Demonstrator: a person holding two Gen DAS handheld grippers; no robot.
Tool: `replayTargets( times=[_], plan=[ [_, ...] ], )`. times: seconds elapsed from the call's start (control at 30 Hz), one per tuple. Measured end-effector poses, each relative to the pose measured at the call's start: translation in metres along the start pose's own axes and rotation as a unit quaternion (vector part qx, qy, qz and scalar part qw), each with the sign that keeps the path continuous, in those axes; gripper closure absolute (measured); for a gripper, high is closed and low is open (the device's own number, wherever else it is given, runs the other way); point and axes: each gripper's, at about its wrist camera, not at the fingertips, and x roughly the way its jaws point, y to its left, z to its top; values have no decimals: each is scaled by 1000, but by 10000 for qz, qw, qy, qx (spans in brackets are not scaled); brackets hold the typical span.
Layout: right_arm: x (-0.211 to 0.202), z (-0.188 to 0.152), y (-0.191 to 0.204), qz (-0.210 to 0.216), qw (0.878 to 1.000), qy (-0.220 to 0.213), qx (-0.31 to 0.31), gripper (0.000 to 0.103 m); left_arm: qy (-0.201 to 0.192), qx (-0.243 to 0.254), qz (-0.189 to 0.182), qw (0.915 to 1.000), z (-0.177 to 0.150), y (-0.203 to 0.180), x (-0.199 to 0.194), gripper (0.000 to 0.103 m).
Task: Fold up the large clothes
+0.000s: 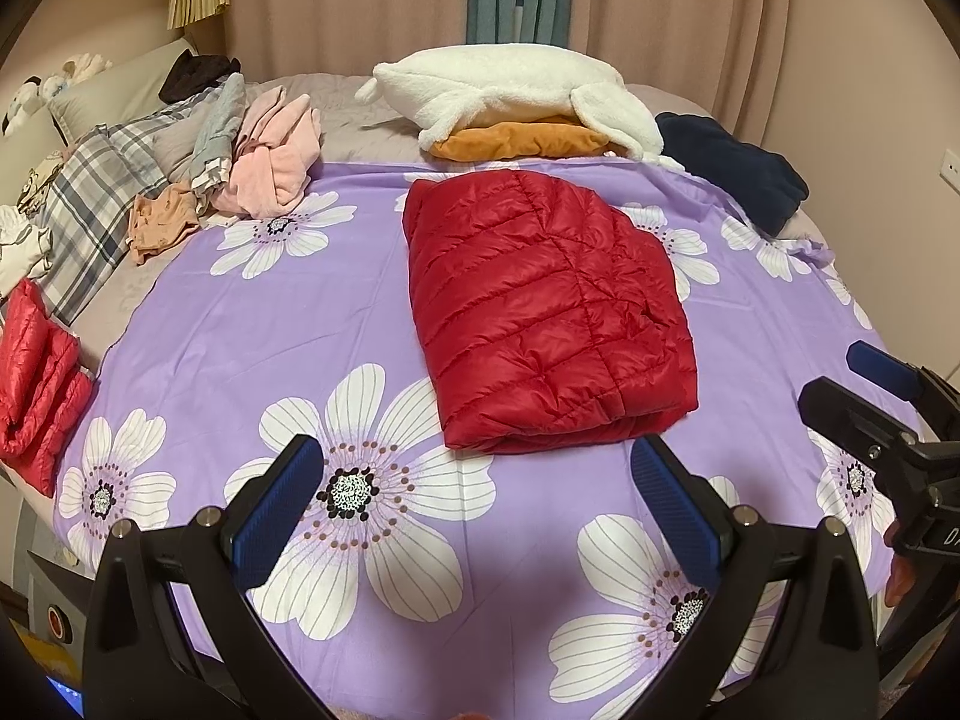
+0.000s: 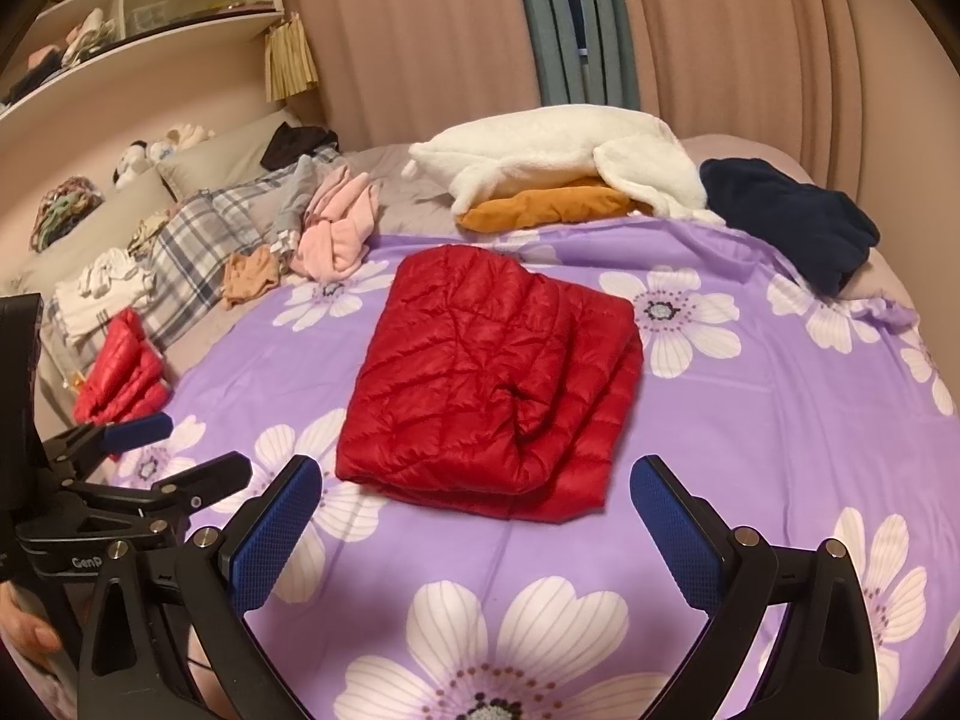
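Observation:
A red quilted jacket (image 1: pixel 543 306) (image 2: pixel 492 375) lies folded into a thick rectangle in the middle of the purple flowered sheet (image 1: pixel 300 324) (image 2: pixel 750 420). My left gripper (image 1: pixel 477 468) hovers open just in front of the jacket's near edge, nothing between its blue pads. My right gripper (image 2: pixel 477 483) is open too, close to the jacket's near edge and not touching it. Each gripper shows in the other's view, at the right edge (image 1: pixel 864 384) and the left edge (image 2: pixel 174 450).
At the far side sit a white fleece (image 1: pixel 510 90) over an orange garment (image 1: pixel 522 141) and a dark navy garment (image 1: pixel 738 162). A loose heap of pink, plaid and tan clothes (image 1: pixel 264 156) lies at the left, with another folded red jacket (image 1: pixel 36 378) near the bed's left edge.

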Motion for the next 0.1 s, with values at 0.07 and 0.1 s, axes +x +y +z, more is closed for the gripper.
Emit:
replayTargets(
  times=[0.07, 0.1],
  plan=[
    [1, -1, -1, 12, 10000, 6, -12, 1, 0, 2, 8, 10000, -1, 1, 0, 0],
    [1, -1, -1, 11, 10000, 7, -10, 1, 0, 6, 12, 10000, -1, 1, 0, 0]
  ],
)
